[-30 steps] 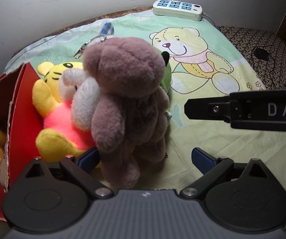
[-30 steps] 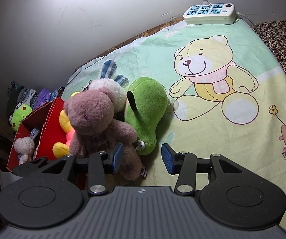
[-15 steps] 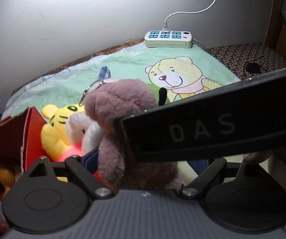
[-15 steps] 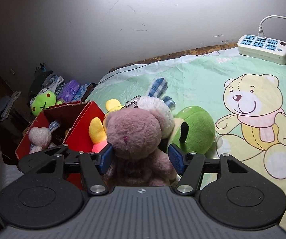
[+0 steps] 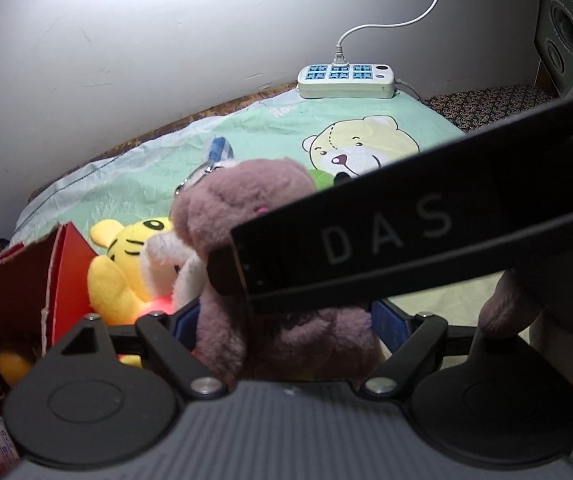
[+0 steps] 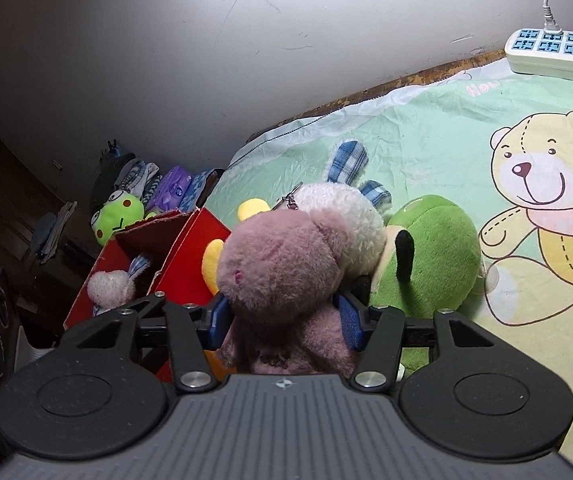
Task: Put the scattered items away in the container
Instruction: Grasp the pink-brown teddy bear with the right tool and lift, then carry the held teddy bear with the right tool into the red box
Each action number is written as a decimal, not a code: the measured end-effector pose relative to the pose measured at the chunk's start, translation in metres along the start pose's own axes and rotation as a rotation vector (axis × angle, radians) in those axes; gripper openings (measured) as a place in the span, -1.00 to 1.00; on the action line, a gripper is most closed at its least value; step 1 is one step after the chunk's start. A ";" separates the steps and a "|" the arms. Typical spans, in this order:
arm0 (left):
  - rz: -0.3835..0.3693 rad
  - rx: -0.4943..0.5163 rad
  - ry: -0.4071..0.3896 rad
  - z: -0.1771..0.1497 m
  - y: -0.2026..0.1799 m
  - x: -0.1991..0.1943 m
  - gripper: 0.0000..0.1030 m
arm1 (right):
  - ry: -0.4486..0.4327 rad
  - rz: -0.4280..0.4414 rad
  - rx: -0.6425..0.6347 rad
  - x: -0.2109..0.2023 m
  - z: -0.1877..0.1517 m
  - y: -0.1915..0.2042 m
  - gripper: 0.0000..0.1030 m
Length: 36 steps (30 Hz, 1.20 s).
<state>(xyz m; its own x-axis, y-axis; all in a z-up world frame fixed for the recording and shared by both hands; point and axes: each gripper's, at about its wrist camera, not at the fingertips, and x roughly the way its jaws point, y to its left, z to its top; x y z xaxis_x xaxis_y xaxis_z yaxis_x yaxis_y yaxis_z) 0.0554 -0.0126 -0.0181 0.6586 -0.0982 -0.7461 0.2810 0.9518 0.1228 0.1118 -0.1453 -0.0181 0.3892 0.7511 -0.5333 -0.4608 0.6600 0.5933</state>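
Fur on the brown bear point(image 6: 282, 264) is soft and fuzzy, a dusty pink-brown, with one tiny pink eye on its round head. It stands upright on the green sheet point(image 6: 426, 128), leaning on a heap of toys: the white bunny point(image 6: 346, 216) at its 1 o'clock and the green plush point(image 6: 434, 252) at 3 o'clock. The red box point(image 6: 182, 260) sits at its 9 o'clock, with a small pink bunny point(image 6: 106, 286) inside.

The right gripper point(image 6: 282, 322) is closing, blue pads pressing the bear's body. The left gripper point(image 5: 286, 318) is closing around the bear's lower body too; whether its pads press I cannot tell. The yellow tiger point(image 5: 126, 256) lies beside the box.
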 end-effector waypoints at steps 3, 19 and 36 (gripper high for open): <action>-0.021 0.009 -0.008 -0.001 -0.005 -0.010 0.62 | -0.002 -0.002 0.018 -0.011 -0.005 -0.001 0.00; -0.210 0.083 -0.027 -0.021 -0.053 -0.062 0.59 | -0.040 -0.094 0.079 -0.087 -0.059 0.005 -0.03; -0.153 0.201 -0.129 -0.021 -0.045 -0.129 0.57 | -0.139 -0.055 0.040 -0.105 -0.057 0.058 -0.03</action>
<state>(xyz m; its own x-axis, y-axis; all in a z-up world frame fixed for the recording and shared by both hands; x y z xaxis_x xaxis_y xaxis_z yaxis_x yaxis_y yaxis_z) -0.0567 -0.0370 0.0588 0.6776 -0.2846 -0.6782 0.5085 0.8475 0.1524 -0.0010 -0.1871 0.0379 0.5209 0.7070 -0.4783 -0.4049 0.6980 0.5907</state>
